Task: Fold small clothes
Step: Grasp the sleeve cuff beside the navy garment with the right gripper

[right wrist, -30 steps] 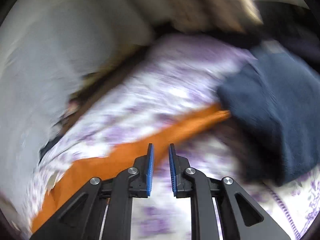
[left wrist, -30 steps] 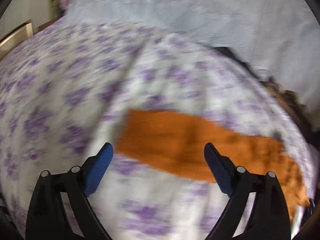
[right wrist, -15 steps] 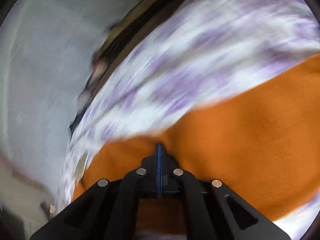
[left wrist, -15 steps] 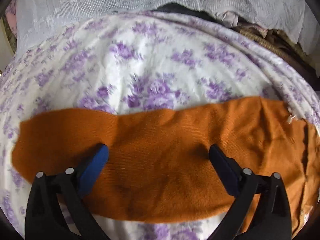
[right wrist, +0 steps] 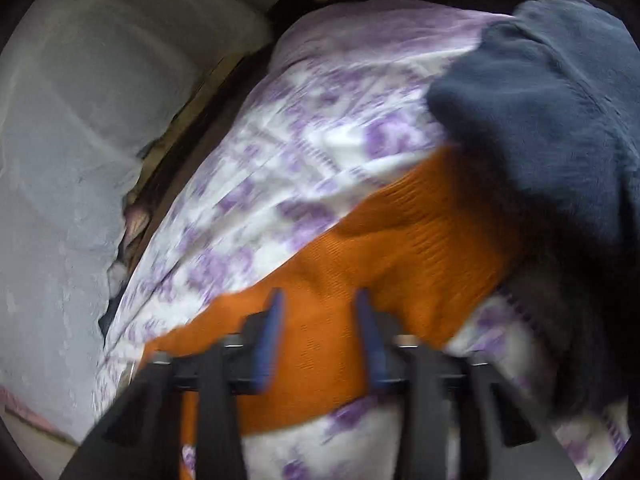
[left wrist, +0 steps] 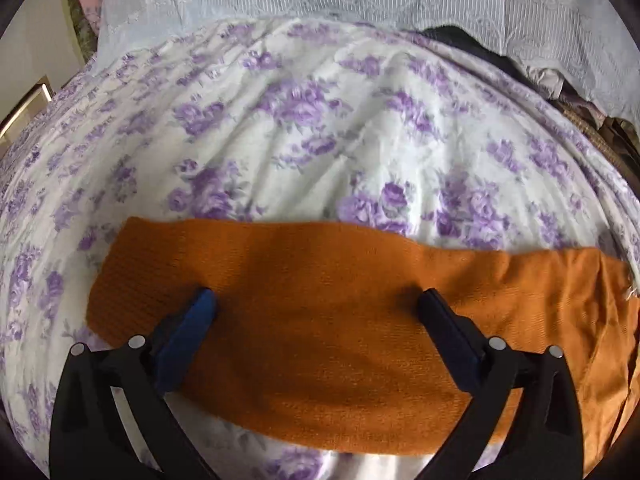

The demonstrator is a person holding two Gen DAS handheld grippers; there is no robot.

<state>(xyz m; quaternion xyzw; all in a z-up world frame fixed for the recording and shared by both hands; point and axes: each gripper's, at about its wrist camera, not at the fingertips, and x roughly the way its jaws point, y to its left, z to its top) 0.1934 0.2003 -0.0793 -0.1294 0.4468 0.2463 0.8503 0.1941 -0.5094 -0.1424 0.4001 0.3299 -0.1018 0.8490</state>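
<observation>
Your left tool (left wrist: 316,300): two matte black plastic arms, angular and open-framed with cutouts. Each finger (left wrist: 188,336) carries a blue pad on its inner face, the left pad brighter blue, the right one darker navy in shadow. Two round silver screw heads sit on each arm just behind the pad.

Your right tool (right wrist: 320,300): same build, black frame, blue pads (right wrist: 270,332) on the inner faces, silver screw heads behind them. That view is motion-blurred, so finer detail is unreadable. No skin, sleeves, cables or markings visible in either view.
</observation>
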